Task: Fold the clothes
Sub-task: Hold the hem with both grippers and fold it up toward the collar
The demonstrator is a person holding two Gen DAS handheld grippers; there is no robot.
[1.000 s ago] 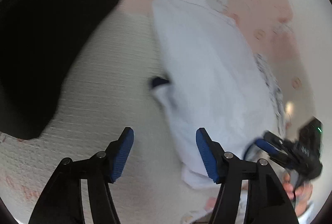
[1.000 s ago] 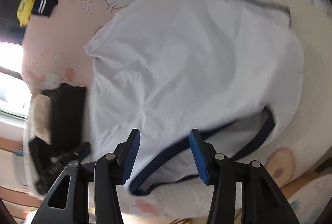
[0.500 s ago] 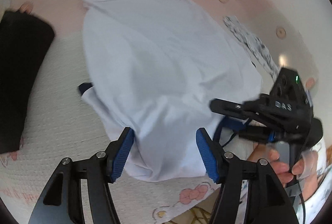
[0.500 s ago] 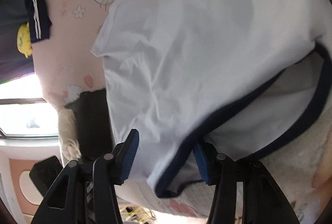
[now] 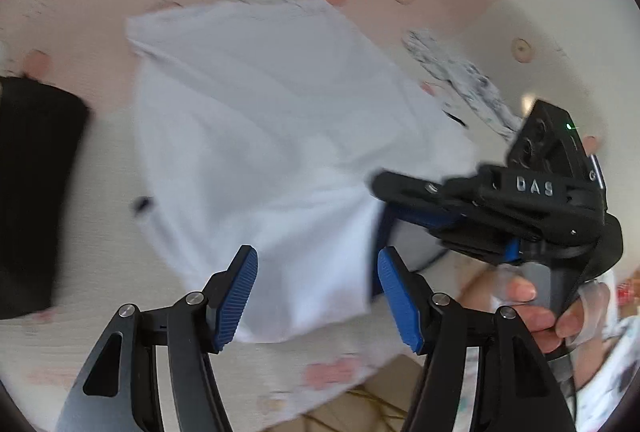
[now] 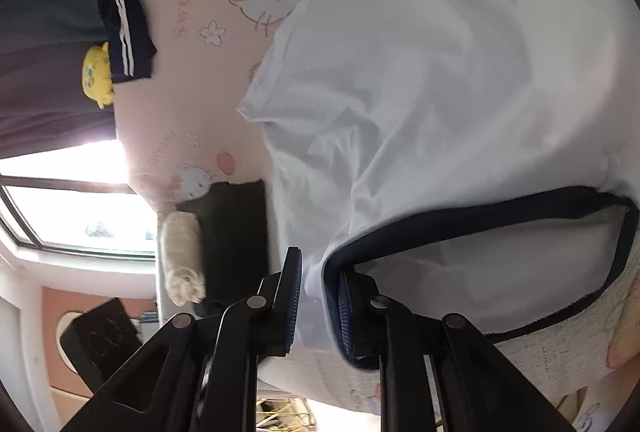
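Since a second ago my left view has swung off the dark folded garment and now looks straight down the white shirt, while my right jaws have narrowed onto its collar.

Largest in view is the bed, covered by a pink and cream cartoon-cat sheet. On it lies the white shirt, spread out with its hem toward the far end and its navy-trimmed neck opening nearest me. A black folded garment sits at the bed's left edge, apart from the shirt; in the right view a rolled cream cloth lies just beside it. A small navy piece with white stripes rests far up the sheet, touching a yellow toy.

My right hand-held gripper is closing, its blue pads already on the shirt's fabric at the navy collar edge, which is lifted slightly off the bed. My left hand-held gripper stands spread, hovering over the shirt's near edge without touching it. A person's hand grips the right tool's handle.
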